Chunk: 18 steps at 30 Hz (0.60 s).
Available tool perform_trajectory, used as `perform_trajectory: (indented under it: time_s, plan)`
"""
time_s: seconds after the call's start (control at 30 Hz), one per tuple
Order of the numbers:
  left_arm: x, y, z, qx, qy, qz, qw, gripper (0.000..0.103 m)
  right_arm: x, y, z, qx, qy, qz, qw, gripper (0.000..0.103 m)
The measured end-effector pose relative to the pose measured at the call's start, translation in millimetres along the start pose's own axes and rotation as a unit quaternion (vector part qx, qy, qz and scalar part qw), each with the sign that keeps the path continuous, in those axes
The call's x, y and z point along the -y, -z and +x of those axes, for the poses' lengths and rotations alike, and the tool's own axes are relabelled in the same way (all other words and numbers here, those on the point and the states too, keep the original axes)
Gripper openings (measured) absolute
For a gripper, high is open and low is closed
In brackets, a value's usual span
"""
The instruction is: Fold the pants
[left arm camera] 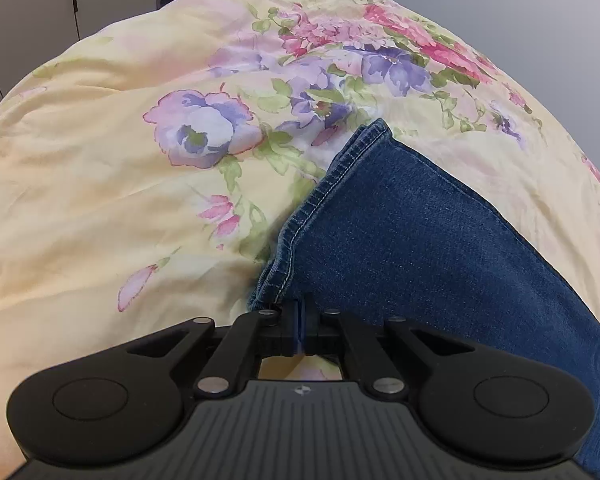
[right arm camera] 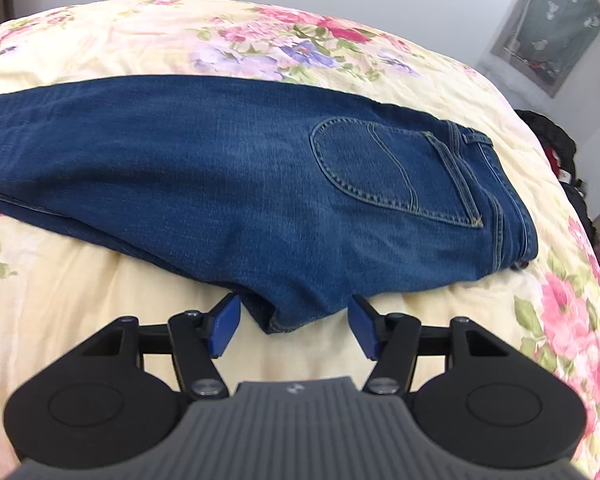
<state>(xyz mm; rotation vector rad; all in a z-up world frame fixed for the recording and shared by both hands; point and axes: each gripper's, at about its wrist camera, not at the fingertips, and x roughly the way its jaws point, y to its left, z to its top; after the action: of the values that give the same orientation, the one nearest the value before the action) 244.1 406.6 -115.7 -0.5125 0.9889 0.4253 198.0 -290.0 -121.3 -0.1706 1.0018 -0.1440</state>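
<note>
Blue denim pants lie lengthwise on a floral bedspread, folded leg on leg, back pocket up and waistband to the right. In the left wrist view the leg hem runs up from my left gripper, which is shut on the hem corner of the pants. In the right wrist view my right gripper is open, its blue pads on either side of the crotch corner of the pants at the near edge.
The yellow floral bedspread covers the bed around the pants. Dark clothes lie at the bed's right edge. A cabinet stands beyond the bed on the left, a wall behind.
</note>
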Motion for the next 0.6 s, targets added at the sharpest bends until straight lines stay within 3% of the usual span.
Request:
perform_trajectory:
  time_s: [0.07,0.13,0.17,0.3,0.37,0.47,0.6]
  plan:
    - [1,1,1,0.000,-0.003,-0.002,1.0000,0.001,5,3,11,-0.012,-0.003,0.049,0.999,0.043]
    - [2,1,0,0.001,-0.008,0.001,1.0000,0.001,14,5,17,-0.024,-0.011,0.092,0.995,0.012]
    - [3,1,0,0.001,-0.011,0.002,0.9999,0.001,18,6,16,-0.029,-0.020,0.106,0.994,0.007]
    - [11,-3,0,-0.005,-0.028,0.028,0.9992,0.001,37,-7,-24,0.015,-0.011,0.088,0.996,0.000]
    - [14,-3,2,-0.008,-0.036,0.041,0.9985,0.001,46,-11,-29,0.005,-0.017,0.080,0.997,0.000]
    - [19,-1,7,-0.009,-0.052,0.065,0.9965,0.001,35,-1,-8,-0.029,-0.007,0.035,0.999,0.000]
    - [27,2,12,-0.005,-0.070,0.100,0.9926,0.001,27,12,23,-0.051,0.000,0.026,0.998,0.000]
